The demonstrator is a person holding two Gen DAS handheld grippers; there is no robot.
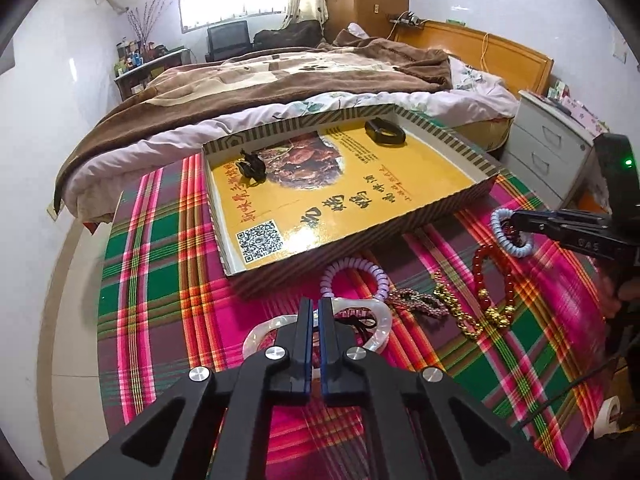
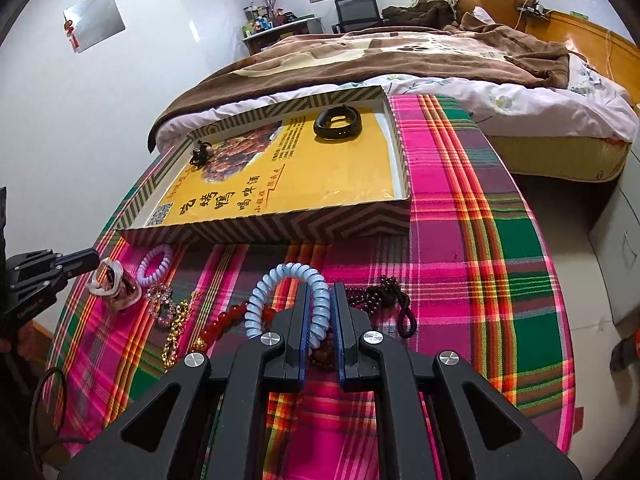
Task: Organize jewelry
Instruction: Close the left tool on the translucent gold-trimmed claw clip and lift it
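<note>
My left gripper is shut on a white pearly chain-link bracelet, low over the plaid cloth; it also shows in the right wrist view. My right gripper is shut on a pale blue spiral hair tie, also seen in the left wrist view. A shallow striped box with a yellow printed floor holds a black band and a dark small item. On the cloth lie a lilac spiral tie, a pink crystal bracelet, a gold chain, red beads and dark beads.
The plaid-covered table stands against a bed with a brown blanket. A white drawer unit is at the right. A roll of tape sits at the table's right edge. A cable hangs at the left.
</note>
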